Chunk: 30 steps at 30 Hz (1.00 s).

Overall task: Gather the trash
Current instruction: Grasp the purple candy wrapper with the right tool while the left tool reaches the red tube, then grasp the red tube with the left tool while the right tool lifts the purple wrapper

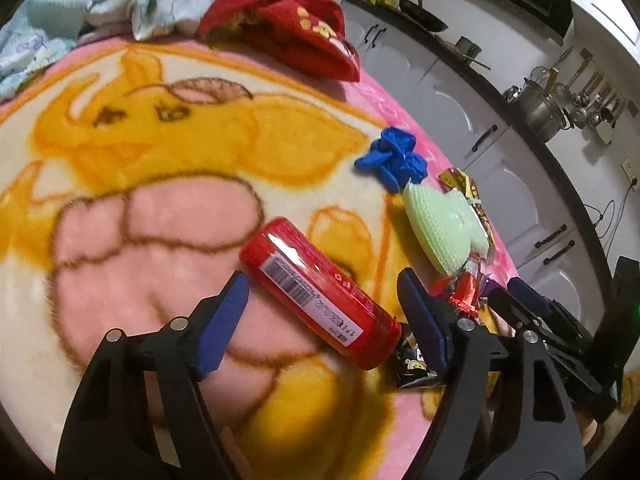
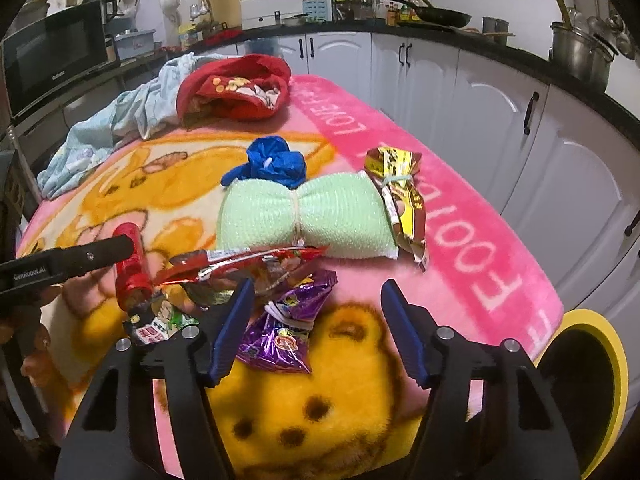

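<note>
1. The red tube [image 1: 320, 294] lies on its side on the blanket-covered table [image 2: 460, 216], at the left end of a loose pile of rubbish. It sits between the blue pads of the left claw [image 1: 324, 320], which is spread wide on either side of it; the pads do not seem to press it yet, so it looks framed for a pick rather than held.
2. Just right of the tube lie a red wrapper [image 2: 248, 268] and a purple wrapper [image 2: 288, 332], overlapping. The litter seems gathered near the table's edge, within easy reach of the bin.
3. The right claw [image 2: 316, 328] is spread over the purple wrapper. Its left pad is at the wrapper's edge, and whether it touches cannot be told; the right pad stands clear. Nothing is gripped.
4. Beyond lie a green sponge [image 2: 332, 212], a blue glove [image 2: 276, 164] and a brown packet [image 2: 400, 196].
5. At far right, below the table's edge, stands a yellow-rimmed bin [image 2: 604, 384], probably where the trash goes.
</note>
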Tool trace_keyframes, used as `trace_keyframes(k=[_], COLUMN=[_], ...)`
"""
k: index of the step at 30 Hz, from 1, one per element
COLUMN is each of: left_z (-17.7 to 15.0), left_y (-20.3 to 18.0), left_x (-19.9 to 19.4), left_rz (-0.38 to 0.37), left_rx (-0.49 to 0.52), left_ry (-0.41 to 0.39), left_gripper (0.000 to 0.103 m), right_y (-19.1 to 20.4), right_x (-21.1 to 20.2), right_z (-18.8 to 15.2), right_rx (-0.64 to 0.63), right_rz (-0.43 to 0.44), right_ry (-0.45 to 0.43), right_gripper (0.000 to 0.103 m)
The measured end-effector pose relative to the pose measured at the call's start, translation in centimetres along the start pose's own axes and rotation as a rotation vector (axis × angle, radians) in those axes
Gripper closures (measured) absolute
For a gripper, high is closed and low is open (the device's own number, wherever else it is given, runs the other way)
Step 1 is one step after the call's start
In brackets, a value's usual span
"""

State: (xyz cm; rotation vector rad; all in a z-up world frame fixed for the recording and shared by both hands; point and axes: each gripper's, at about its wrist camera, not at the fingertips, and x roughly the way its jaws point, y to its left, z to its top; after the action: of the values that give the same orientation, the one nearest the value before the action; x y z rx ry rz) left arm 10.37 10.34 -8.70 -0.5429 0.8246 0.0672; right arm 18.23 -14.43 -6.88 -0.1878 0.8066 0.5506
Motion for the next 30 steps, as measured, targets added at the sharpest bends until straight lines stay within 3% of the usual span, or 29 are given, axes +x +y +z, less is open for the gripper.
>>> trace_keyframes(k=[4,13,15,21,30], left_z=[0.1,0.7,0.8,0.9,1.0], left_y=[-0.5,-0.8,-0.6,-0.1,0.4], left_x=[0.6,1.7,1.8,1.8,1.4], left_rz=[0.015,0.054,0.067,0.054,0.041], left_rx=[0.003,0.015,0.017,0.028,0.048], left_ry=[0.000,-0.001,-0.006,-0.004,-0.007], left_gripper=[0.036,0.050,0.058,0.063,0.076], right_y=[-0.1,-0.4,-0.3,0.0,-0.6], right_x=[0.6,1.8,2.0,2.2,1.2], right_z=[-0.2,-0.6,-0.7,-0.7,-0.9], right_rx=[-0.001,0.031,0.035,0.032,0.030], right_rz=[0.011,0.056,0.073,0.115,0.110], right_ry=[0.020,0.067,0.073,0.087,0.084], right_gripper=[0.048,0.055,0.060,0.076,0.081])
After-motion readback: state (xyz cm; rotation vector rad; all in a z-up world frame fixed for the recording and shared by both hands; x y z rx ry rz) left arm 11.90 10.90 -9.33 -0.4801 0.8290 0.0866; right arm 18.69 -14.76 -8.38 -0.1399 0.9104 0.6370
